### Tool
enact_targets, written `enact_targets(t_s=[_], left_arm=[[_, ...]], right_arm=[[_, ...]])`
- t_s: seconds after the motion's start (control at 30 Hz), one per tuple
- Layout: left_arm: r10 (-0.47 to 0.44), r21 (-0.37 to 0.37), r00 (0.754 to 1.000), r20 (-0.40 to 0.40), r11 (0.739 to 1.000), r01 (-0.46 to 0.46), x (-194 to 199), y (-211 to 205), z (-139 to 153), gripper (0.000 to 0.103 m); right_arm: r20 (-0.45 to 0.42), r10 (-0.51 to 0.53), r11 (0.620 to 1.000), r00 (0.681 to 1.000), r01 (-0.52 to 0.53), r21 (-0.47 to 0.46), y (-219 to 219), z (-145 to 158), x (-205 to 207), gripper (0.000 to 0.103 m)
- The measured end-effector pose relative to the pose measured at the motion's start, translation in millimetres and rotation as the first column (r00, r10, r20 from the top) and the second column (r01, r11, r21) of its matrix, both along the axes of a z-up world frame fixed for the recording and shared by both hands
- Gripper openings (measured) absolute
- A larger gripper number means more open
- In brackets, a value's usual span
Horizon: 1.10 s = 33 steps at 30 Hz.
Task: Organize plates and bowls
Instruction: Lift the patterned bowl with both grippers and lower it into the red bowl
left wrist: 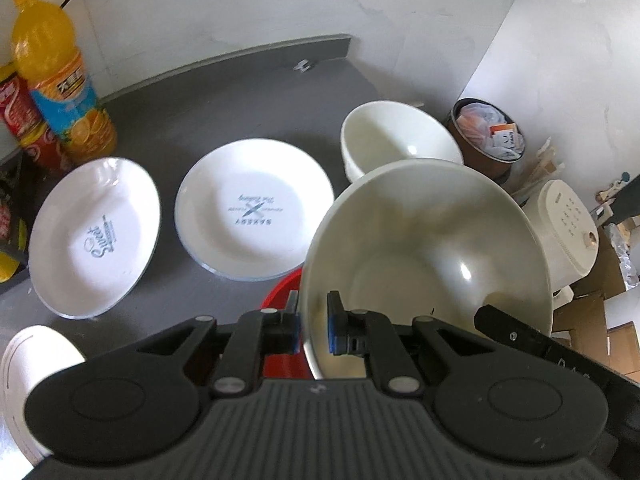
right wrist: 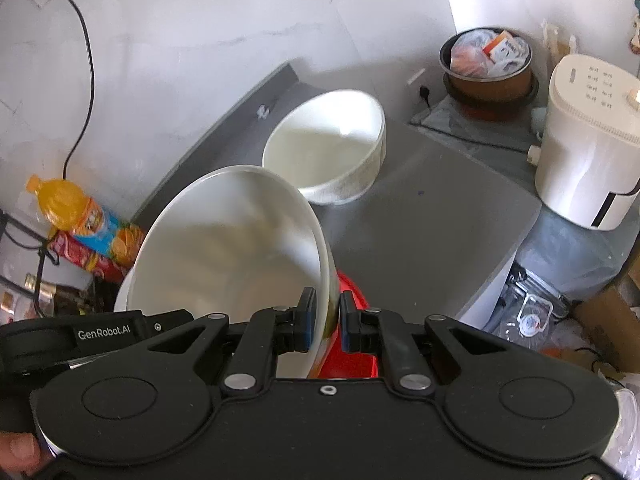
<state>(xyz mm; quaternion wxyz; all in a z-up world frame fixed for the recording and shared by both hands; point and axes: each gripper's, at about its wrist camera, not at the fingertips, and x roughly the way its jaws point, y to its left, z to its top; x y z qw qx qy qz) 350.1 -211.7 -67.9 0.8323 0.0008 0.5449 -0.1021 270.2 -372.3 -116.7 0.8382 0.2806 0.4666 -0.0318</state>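
Note:
A large white bowl [left wrist: 424,256] is held tilted above the grey table by both grippers. My left gripper [left wrist: 313,330] is shut on its left rim. My right gripper [right wrist: 327,324] is shut on its right rim; the bowl also shows in the right wrist view [right wrist: 224,248]. A red dish [left wrist: 282,292] lies under it, also seen in the right wrist view [right wrist: 352,344]. A second white bowl [left wrist: 396,140] stands behind on the table, and shows in the right wrist view [right wrist: 328,148]. Two printed white plates [left wrist: 96,236] [left wrist: 256,208] lie to the left. Another white plate [left wrist: 24,376] shows at the lower left.
An orange juice bottle [left wrist: 56,76] and a red can [left wrist: 28,128] stand at the table's [left wrist: 224,92] far left. Beyond the table's right edge are a brown bin [right wrist: 488,68] with rubbish, a white appliance [right wrist: 588,148] and cardboard boxes [left wrist: 596,320].

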Motion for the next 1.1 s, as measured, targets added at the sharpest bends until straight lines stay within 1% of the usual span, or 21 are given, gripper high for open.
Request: enact_targets(t_s=[0.37, 0.63, 0.77, 0.97, 1.07, 1.1], left_arm=[[0.039, 0.018, 0.998, -0.058, 0.999, -0.038, -12, 13, -22, 0.009], [0.071, 0.012, 0.99, -0.12, 0.997, -0.07, -17, 20, -41, 0.009], [0.083, 0.024, 0.988, -0.126, 0.996, -0.081, -21, 20, -47, 0.009], [0.092, -0.004, 0.987, -0.134, 0.996, -0.093, -14, 29, -53, 0.009], [0.091, 0.003, 0.987, -0.136, 0.996, -0.092, -12, 28, -55, 0.009], [0.09, 0.007, 0.987, -0.136, 0.996, -0.09, -12, 27, -55, 0.009]], right_arm=[[-0.071, 0.057, 0.998, 0.996, -0.058, -0.015, 16, -15, -4, 0.012], [-0.118, 0.124, 0.988, 0.985, -0.133, -0.076, 26, -25, -5, 0.013], [-0.133, 0.155, 0.98, 0.979, -0.169, -0.103, 33, -28, -1, 0.013], [-0.155, 0.189, 0.964, 0.97, -0.213, -0.157, 42, -34, 7, 0.013], [-0.153, 0.185, 0.965, 0.971, -0.209, -0.16, 43, -37, 8, 0.013], [-0.155, 0.175, 0.969, 0.972, -0.198, -0.146, 41, -39, 9, 0.012]])
